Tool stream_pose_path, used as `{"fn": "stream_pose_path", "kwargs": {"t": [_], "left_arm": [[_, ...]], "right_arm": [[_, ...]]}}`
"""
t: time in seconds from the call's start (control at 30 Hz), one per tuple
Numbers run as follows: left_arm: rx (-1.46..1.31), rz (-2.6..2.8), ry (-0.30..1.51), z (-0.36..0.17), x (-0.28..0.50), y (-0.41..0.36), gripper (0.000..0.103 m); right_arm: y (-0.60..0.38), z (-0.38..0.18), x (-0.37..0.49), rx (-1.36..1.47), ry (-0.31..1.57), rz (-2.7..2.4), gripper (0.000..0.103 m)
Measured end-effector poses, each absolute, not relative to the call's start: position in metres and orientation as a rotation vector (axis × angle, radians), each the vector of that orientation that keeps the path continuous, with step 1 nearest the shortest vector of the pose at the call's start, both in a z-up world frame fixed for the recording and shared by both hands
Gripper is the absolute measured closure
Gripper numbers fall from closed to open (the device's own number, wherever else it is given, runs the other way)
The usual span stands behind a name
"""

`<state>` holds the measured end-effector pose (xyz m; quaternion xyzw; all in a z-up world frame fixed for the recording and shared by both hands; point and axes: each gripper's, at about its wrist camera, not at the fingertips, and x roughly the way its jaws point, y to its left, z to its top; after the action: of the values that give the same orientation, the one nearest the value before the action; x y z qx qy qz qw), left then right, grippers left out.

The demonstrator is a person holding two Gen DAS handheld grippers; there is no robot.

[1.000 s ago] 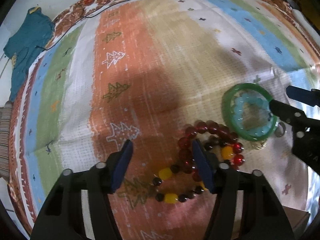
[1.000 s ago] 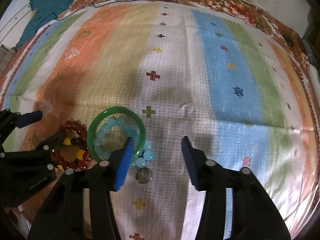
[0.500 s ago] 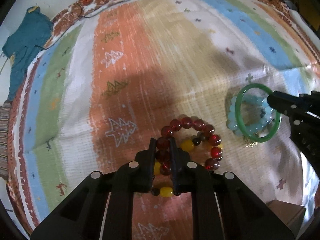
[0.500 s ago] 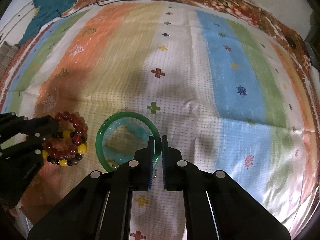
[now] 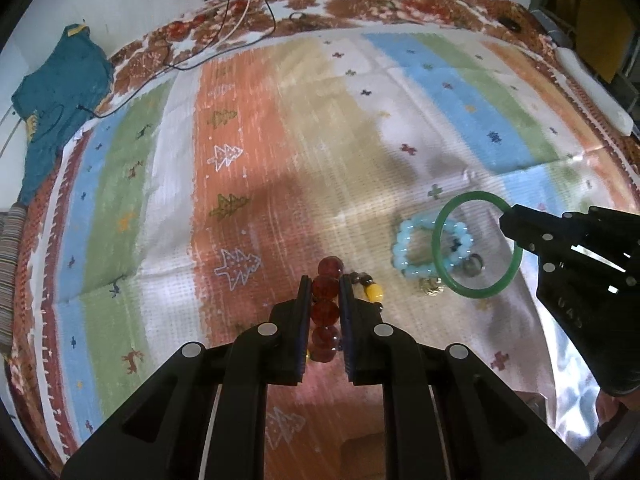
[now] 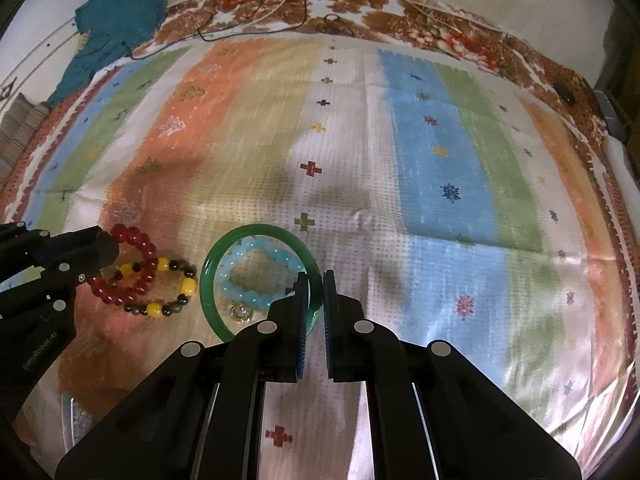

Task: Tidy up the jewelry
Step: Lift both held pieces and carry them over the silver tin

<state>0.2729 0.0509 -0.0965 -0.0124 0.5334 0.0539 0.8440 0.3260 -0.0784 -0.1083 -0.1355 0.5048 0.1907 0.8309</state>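
bangle (image 6: 212, 276) stands edge-on between our right gripper (image 6: 315, 280) fingers, clamped; our left gripper (image 5: 325, 286) is pinched along the red beads (image 5: 325, 312), both lifting clear.

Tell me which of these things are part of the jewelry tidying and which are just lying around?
Part of the job:
red bead bracelet, held by left gripper
green bangle, held by right gripper
pale blue bead bracelet
yellow-and-dark bead bracelet
small gold piece
silver ring

Lying about:
teal garment
cables
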Motion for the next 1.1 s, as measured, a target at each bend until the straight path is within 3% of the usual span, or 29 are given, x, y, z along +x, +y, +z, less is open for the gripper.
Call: {"fn": "stream_pose_path", "kwargs": {"t": [1.1], "left_arm": [[-0.102, 0.072, 0.971, -0.023, 0.2, 0.037, 0.09]], "right_arm": [[-0.094, -0.061, 0.265, -0.3, 0.968, 0.434, 0.095]]}}
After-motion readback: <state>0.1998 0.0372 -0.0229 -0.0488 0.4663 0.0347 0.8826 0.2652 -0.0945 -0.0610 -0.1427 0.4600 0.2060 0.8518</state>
